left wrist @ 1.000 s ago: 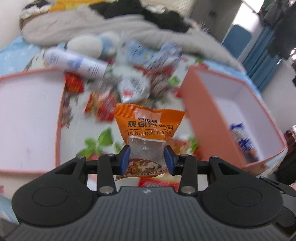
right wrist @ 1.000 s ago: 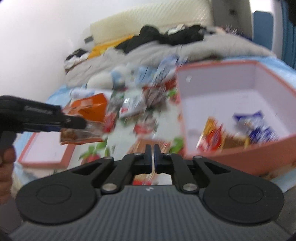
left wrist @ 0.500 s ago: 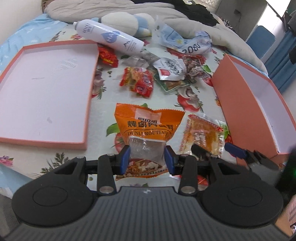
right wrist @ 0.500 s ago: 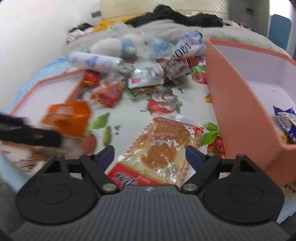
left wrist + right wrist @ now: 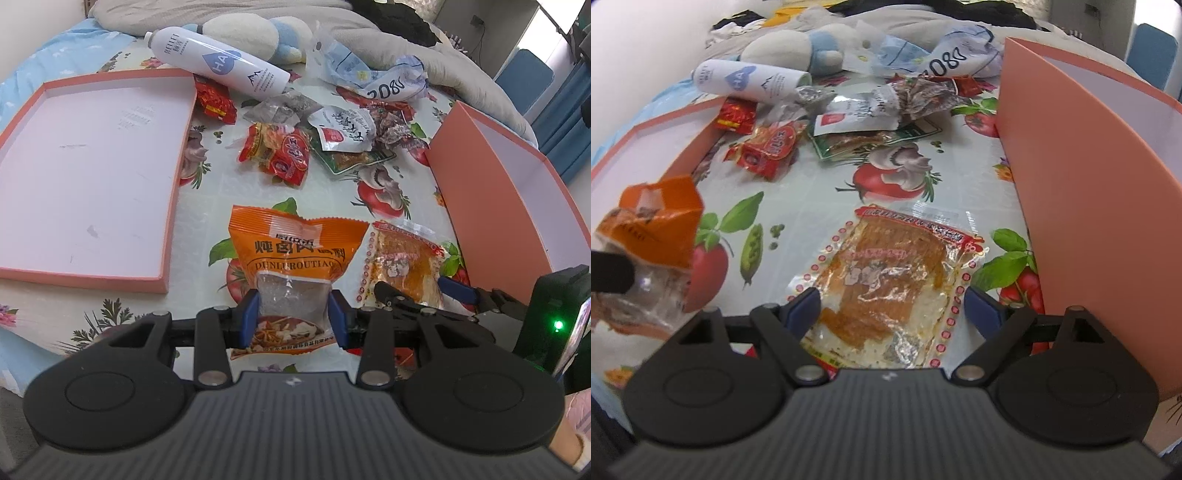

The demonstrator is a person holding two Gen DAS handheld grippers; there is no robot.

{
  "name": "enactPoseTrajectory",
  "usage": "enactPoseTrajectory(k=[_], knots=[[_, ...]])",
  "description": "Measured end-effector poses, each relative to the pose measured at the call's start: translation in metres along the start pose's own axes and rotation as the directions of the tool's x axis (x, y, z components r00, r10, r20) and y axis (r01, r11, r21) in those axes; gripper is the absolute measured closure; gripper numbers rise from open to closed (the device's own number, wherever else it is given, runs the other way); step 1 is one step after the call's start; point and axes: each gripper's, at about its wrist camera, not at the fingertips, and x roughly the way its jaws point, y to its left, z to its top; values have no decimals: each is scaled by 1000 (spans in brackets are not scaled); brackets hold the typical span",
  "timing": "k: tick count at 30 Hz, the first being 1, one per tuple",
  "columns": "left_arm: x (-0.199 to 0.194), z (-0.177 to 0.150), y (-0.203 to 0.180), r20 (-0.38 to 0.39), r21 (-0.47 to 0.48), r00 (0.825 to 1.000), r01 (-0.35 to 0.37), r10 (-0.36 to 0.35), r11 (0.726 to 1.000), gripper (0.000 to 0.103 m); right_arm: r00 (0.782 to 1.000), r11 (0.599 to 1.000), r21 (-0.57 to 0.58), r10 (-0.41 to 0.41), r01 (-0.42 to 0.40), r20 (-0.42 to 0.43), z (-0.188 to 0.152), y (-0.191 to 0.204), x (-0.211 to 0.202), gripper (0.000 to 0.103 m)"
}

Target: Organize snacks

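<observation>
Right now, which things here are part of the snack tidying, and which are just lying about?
Part of the job: orange snack bag, clear snack packet, red snack packs, pink box, pink lid.

Lying about: white bottle, plush toy.

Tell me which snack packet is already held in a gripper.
The orange packet: the left gripper is clamped on its clear lower half. The other packets lie loose on the cloth.
</observation>
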Motion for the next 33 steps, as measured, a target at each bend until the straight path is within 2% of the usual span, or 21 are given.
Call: enactPoseTrajectory(k=[5,7,10,12,18,27,33], knots=[[-3,-1,0,4,-3,1000,2,-2,1000,57,999,999,-32,34,-34,-1,2,12,-5,64],[-6,-1,0,9,-9,1000,3,-3,1000,57,999,999,-29,45,-45,-2,3,15,-7,73],[-15,0,-1,21,-13,1000,8,-8,1000,57,998,998,6,62,-62,-3,6,12,-13,80],[-23,4,-2,33,-12,999,13,-13,1000,57,997,996,32,80,-80,-2,9,8,-22,81],[-55,18,-16,95,11,994,45,-46,999,57,991,992,55,106,-111,85,24,-1,-74,82],[-112,47,-55,194,89,976,86,-102,992,57,971,991,82,86,-107,224,46,-19,-160,82],[-144,61,-83,242,134,961,103,-133,986,57,952,990,108,56,-93,300,59,-42,-204,82]])
